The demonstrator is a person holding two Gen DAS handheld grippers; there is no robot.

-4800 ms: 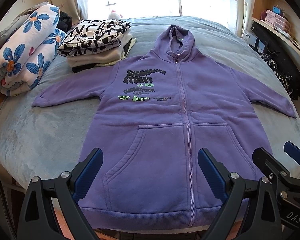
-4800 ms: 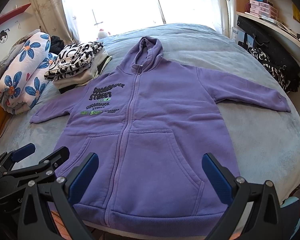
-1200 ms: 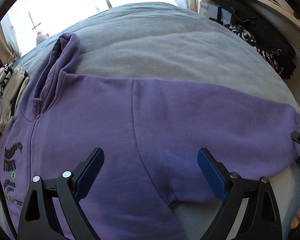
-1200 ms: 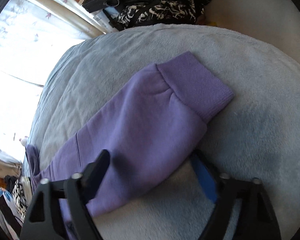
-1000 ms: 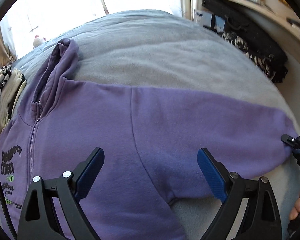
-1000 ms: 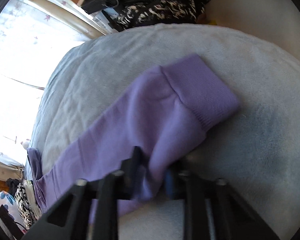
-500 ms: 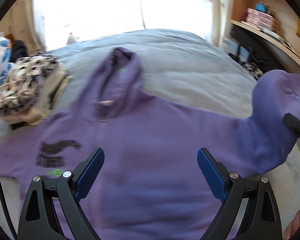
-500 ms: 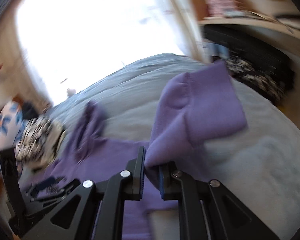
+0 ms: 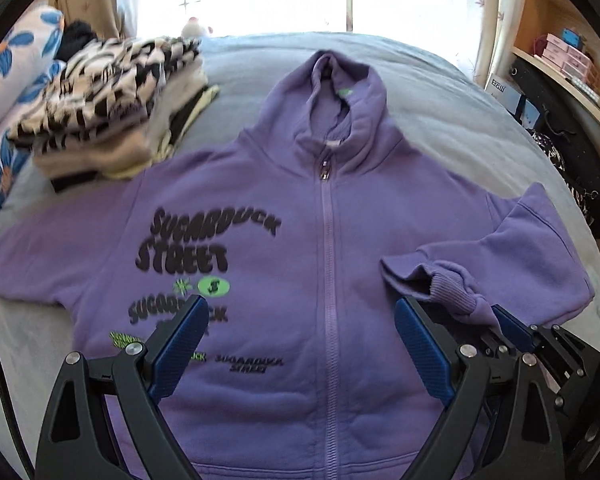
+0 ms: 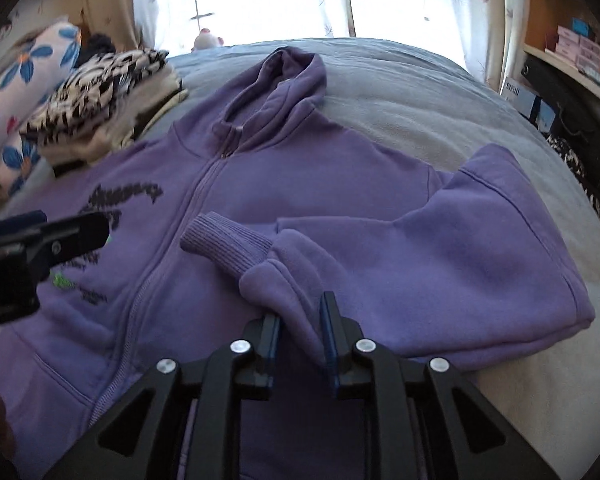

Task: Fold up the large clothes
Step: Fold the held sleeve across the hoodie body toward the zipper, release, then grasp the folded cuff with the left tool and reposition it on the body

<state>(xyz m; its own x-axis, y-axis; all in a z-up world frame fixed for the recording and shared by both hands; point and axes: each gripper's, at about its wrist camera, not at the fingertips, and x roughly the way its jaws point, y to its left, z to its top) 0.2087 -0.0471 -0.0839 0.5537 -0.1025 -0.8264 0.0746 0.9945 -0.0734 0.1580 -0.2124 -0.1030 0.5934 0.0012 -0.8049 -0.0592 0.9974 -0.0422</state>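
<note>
A purple zip hoodie [image 9: 324,240] with black "Sugarduck Street" print lies face up on the grey bed [image 10: 420,92]. Its right-hand sleeve [image 10: 440,248] is folded inward across the chest, with the ribbed cuff [image 10: 228,240] near the zip. My right gripper [image 10: 300,320] still has a fold of that sleeve between its pads, and its jaws are opening. In the left wrist view the right gripper [image 9: 496,316] sits just behind the cuff [image 9: 448,284]. My left gripper [image 9: 300,308] hovers open over the hoodie's front with nothing in it. The other sleeve [image 9: 40,264] lies spread out to the left.
A stack of folded clothes [image 9: 112,96] topped by a black-and-white print sits at the back left, beside a rolled floral quilt [image 9: 4,80]. Shelves with boxes [image 9: 560,60] and dark bags [image 9: 580,160] line the right side of the bed. A bright window is behind.
The right gripper carried the sleeve from the bed's right side in over the hoodie's chest, and its jaws have widened slightly. The left gripper swung left to face the hoodie's middle.
</note>
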